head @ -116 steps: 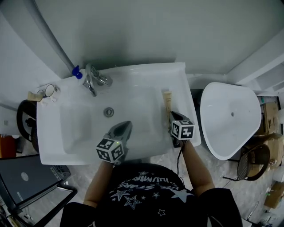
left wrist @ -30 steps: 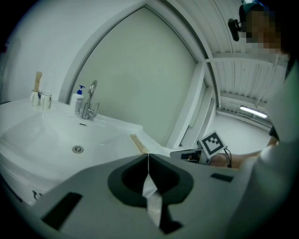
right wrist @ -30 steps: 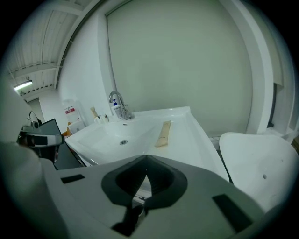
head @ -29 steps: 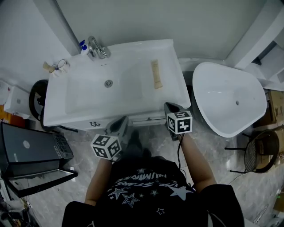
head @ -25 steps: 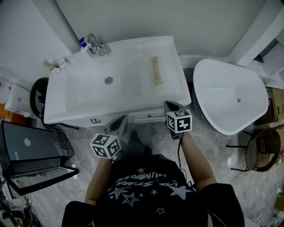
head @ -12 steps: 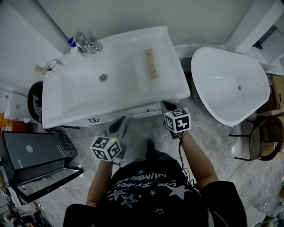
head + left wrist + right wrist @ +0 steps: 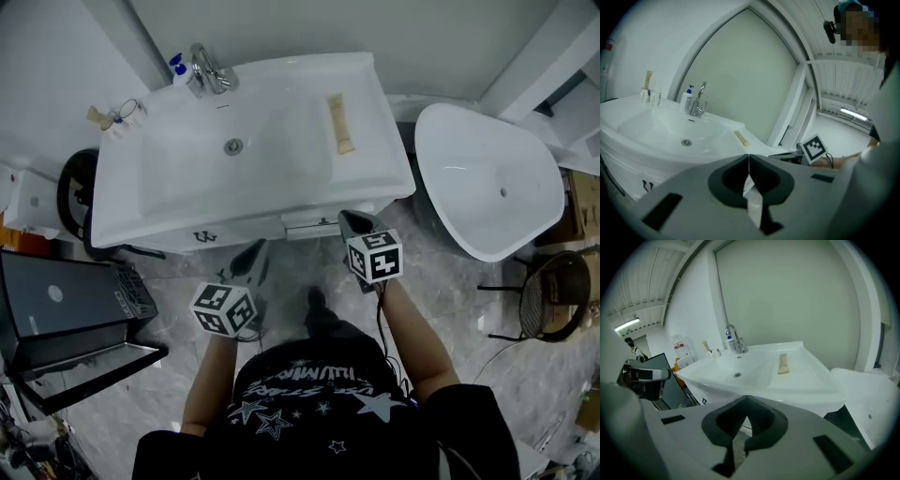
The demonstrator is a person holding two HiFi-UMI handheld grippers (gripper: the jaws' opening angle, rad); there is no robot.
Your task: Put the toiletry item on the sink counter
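A beige toiletry tube [image 7: 342, 124] lies flat on the right-hand counter of the white sink [image 7: 281, 202]. It also shows in the left gripper view as the tube [image 7: 740, 138] and in the right gripper view as the tube [image 7: 783, 363]. My left gripper [image 7: 253, 261] hovers over the floor in front of the sink, jaws shut and empty. My right gripper [image 7: 352, 223] hangs just off the sink's front edge, also shut with nothing in it. Both grippers are well clear of the tube.
A chrome faucet [image 7: 208, 70] and a blue-capped bottle [image 7: 178, 67] stand at the sink's back left, with a cup holding a brush [image 7: 127, 112] beside them. A white tub [image 7: 487, 187] is to the right, a dark cabinet [image 7: 56, 309] to the left, a wire chair [image 7: 548, 305] far right.
Earlier the right gripper was over the counter beside the tube. Both grippers have since drawn back off the sink to above the floor. The tube stays on the counter.
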